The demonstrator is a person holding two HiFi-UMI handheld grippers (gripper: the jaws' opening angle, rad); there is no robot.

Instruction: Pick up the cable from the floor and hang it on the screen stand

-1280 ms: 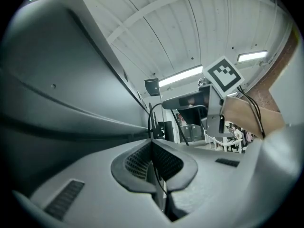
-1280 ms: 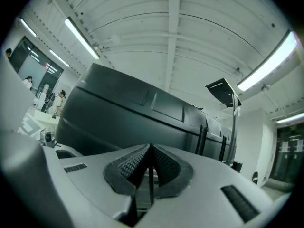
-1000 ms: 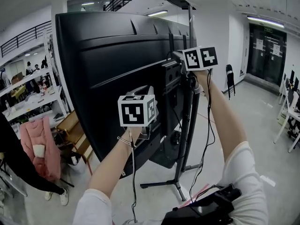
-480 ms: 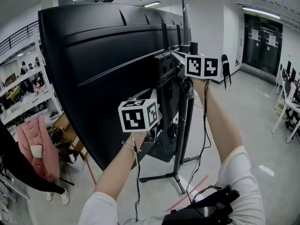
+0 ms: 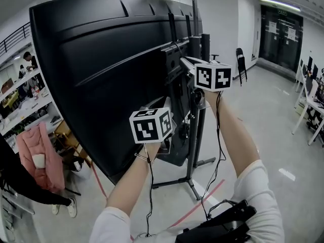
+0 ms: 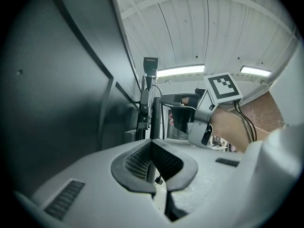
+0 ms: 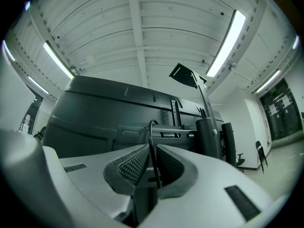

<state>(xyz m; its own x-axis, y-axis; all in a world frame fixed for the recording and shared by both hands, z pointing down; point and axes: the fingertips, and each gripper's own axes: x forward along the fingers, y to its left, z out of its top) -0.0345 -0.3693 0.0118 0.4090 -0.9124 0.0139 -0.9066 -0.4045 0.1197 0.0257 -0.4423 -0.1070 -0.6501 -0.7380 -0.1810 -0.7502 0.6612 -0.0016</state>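
Note:
The big black screen [image 5: 101, 75] shows its back, mounted on a dark stand pole [image 5: 195, 135]. My right gripper [image 7: 149, 148] is raised to the mount bracket [image 5: 174, 59] and is shut on a thin black cable [image 7: 151, 127], which loops up out of its jaws. In the head view this gripper [image 5: 195, 67] sits under its marker cube. My left gripper [image 6: 151, 144] is lower, pointing up along the pole [image 6: 156, 118], with its jaws shut. A small dark piece [image 6: 158, 180] shows behind the pads; I cannot make out whether it is held.
The stand's feet [image 5: 172, 184] spread over the grey floor beside a red tape line [image 5: 202, 201]. A pink jacket [image 5: 38, 158] and a person in dark clothes [image 5: 15, 181] are at the left. A chair [image 5: 240, 59] stands far behind, and a white table [image 5: 309, 110] at the right.
The head view has drawn closer to the screen, which fills more of the picture. My right gripper now sits tighter against the mount bracket. The left gripper has barely moved.

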